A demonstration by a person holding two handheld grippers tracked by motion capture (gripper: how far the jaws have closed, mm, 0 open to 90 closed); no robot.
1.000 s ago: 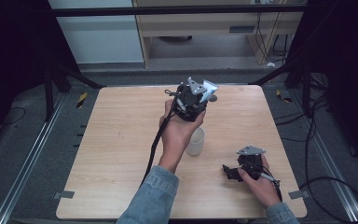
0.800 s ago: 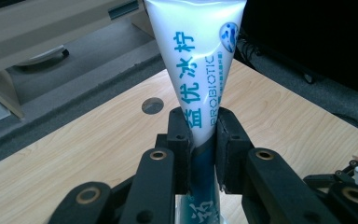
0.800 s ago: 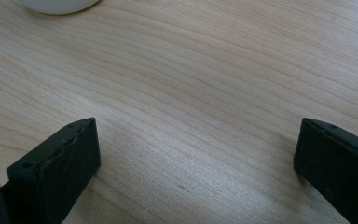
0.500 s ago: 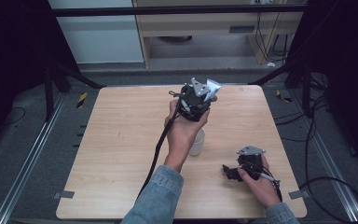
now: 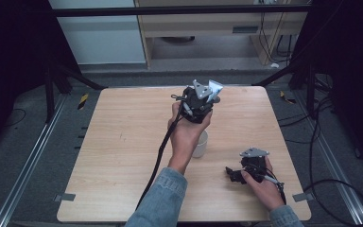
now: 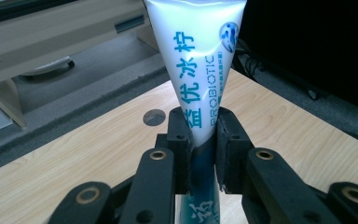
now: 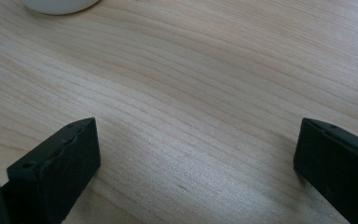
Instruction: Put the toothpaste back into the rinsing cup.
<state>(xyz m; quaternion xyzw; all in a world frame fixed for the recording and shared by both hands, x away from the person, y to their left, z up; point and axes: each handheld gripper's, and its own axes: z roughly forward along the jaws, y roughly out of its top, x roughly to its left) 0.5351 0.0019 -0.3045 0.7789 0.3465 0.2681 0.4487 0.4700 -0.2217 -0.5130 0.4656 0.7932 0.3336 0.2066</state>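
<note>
A white and blue tube (image 6: 198,56) with printed characters and the word PROBIOTIC stands upright between the jaws of my left gripper (image 6: 200,128), which is shut on it. From above, the left gripper (image 5: 202,100) is held up over the middle of the wooden table (image 5: 123,142), and the tube (image 5: 215,87) sticks out up and to the right. Under that hand a white cup (image 5: 200,144) stands on the table. My right gripper (image 5: 236,174) lies low near the front right corner. In its own view the right gripper (image 7: 196,149) is wide open over bare wood, with the cup's base (image 7: 60,4) just ahead.
A round grey hole (image 6: 154,116) sits in the tabletop ahead of the left gripper. Beyond the far edge stands a low cabinet (image 5: 208,28). Cables (image 5: 331,184) trail on the floor at the right. The left gripper's cable (image 5: 158,161) hangs across the table.
The left gripper has shifted very slightly right with the tube held in it. The right gripper and the cup have stayed where they were.
</note>
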